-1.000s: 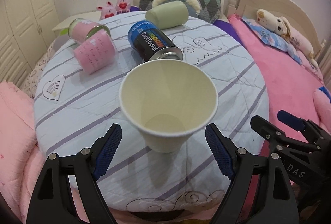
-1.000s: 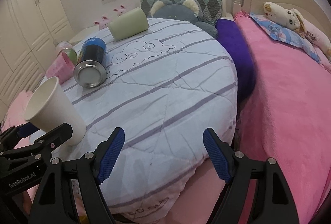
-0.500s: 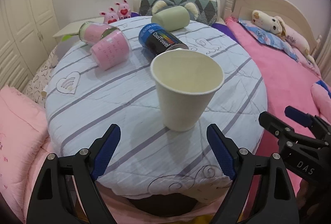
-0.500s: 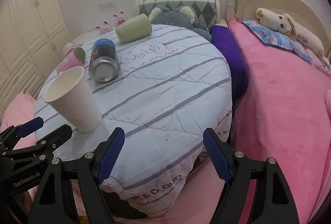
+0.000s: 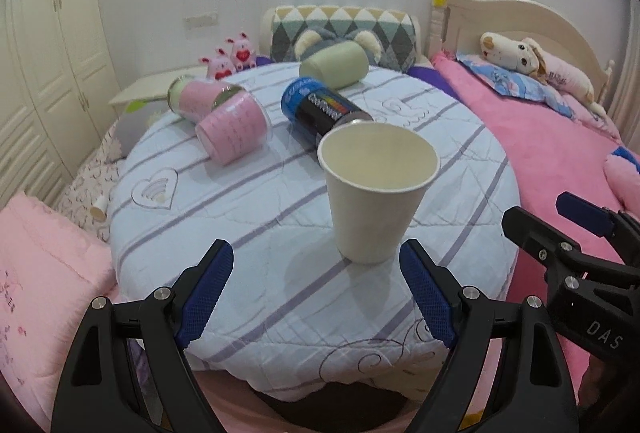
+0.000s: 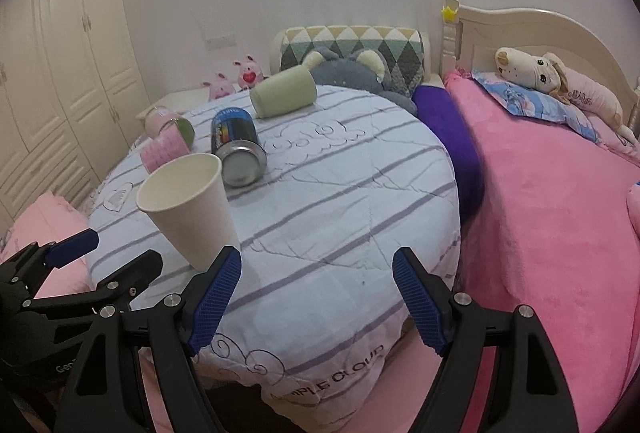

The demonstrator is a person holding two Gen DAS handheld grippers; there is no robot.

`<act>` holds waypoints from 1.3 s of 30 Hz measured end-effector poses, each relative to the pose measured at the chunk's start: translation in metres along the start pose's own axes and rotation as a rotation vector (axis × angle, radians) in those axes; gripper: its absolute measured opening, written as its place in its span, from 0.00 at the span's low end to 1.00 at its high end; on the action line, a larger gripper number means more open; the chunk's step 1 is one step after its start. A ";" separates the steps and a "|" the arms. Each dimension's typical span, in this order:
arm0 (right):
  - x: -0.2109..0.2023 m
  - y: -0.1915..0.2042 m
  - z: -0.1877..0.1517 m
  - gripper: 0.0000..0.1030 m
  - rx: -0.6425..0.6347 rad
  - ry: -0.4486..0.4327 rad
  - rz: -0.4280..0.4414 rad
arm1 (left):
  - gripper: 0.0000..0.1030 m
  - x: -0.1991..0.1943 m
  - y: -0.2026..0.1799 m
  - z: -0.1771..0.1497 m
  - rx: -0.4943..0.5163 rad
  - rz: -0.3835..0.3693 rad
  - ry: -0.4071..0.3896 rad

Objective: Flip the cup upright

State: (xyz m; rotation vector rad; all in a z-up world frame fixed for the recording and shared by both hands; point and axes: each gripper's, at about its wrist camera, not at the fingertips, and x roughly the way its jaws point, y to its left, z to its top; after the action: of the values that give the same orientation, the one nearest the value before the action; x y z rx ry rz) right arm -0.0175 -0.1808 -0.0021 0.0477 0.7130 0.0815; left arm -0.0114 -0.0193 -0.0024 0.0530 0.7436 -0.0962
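A cream paper cup stands upright, mouth up, on the round striped table. It also shows in the right wrist view. My left gripper is open and empty, pulled back in front of the cup, nothing between its fingers. My right gripper is open and empty, to the right of the cup, over the table's front edge.
Behind the cup lie a blue-black can, two pink cups and a green cup, all on their sides. A pink bed is on the right, wardrobes on the left.
Both grippers have drawn back from the table and away from the cup. The cup stays upright where it stood.
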 end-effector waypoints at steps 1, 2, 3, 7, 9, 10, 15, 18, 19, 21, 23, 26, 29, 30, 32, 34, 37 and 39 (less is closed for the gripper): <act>-0.001 0.001 0.000 0.77 -0.001 -0.008 0.004 | 0.84 -0.001 0.000 0.000 0.002 0.003 -0.011; -0.001 0.001 0.000 0.77 0.000 -0.014 0.005 | 0.84 -0.001 0.000 0.001 0.002 0.005 -0.019; -0.001 0.001 -0.001 0.77 0.000 -0.021 0.004 | 0.84 -0.001 0.000 0.001 0.005 0.006 -0.031; -0.002 0.000 -0.002 0.77 -0.001 -0.054 0.001 | 0.84 -0.003 0.001 0.001 0.000 0.011 -0.075; -0.003 0.000 -0.003 0.77 0.001 -0.076 0.001 | 0.84 -0.004 0.002 0.001 -0.007 0.006 -0.094; -0.003 0.000 -0.003 0.77 0.000 -0.085 0.001 | 0.84 -0.004 0.003 0.001 -0.013 0.007 -0.106; -0.006 0.000 -0.005 0.77 -0.003 -0.132 -0.002 | 0.84 -0.006 0.004 -0.001 -0.006 0.060 -0.180; -0.005 0.000 -0.007 0.77 -0.002 -0.149 0.008 | 0.84 -0.005 0.005 -0.002 -0.009 0.064 -0.197; -0.004 0.000 -0.008 0.77 -0.001 -0.150 0.008 | 0.84 -0.004 0.005 -0.003 -0.015 0.056 -0.201; -0.003 -0.001 -0.008 0.77 0.001 -0.149 0.006 | 0.84 -0.003 0.007 -0.004 -0.023 0.047 -0.210; -0.003 -0.002 -0.010 0.77 0.006 -0.151 0.007 | 0.84 -0.002 0.006 -0.005 -0.019 0.058 -0.223; -0.001 -0.004 -0.013 0.77 0.011 -0.148 -0.001 | 0.84 -0.001 0.004 -0.007 -0.006 0.081 -0.234; 0.001 -0.007 -0.015 0.77 0.021 -0.141 -0.005 | 0.84 0.000 0.003 -0.009 -0.009 0.066 -0.242; 0.001 -0.007 -0.015 0.77 0.022 -0.139 -0.006 | 0.84 0.000 0.003 -0.010 -0.008 0.062 -0.244; 0.002 -0.007 -0.016 0.77 0.020 -0.140 -0.009 | 0.84 -0.001 0.002 -0.012 -0.005 0.063 -0.251; 0.002 -0.007 -0.016 0.77 0.017 -0.142 -0.015 | 0.84 -0.001 0.002 -0.012 -0.006 0.065 -0.252; 0.001 -0.008 -0.017 0.77 0.016 -0.149 -0.015 | 0.84 -0.002 0.002 -0.012 -0.010 0.053 -0.255; -0.001 -0.008 -0.017 0.77 0.012 -0.152 -0.020 | 0.84 -0.003 0.002 -0.012 -0.010 0.048 -0.262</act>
State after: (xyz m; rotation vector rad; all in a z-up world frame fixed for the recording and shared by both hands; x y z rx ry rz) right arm -0.0283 -0.1883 -0.0149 0.0574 0.5615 0.0542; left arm -0.0214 -0.0159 -0.0098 0.0476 0.4810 -0.0519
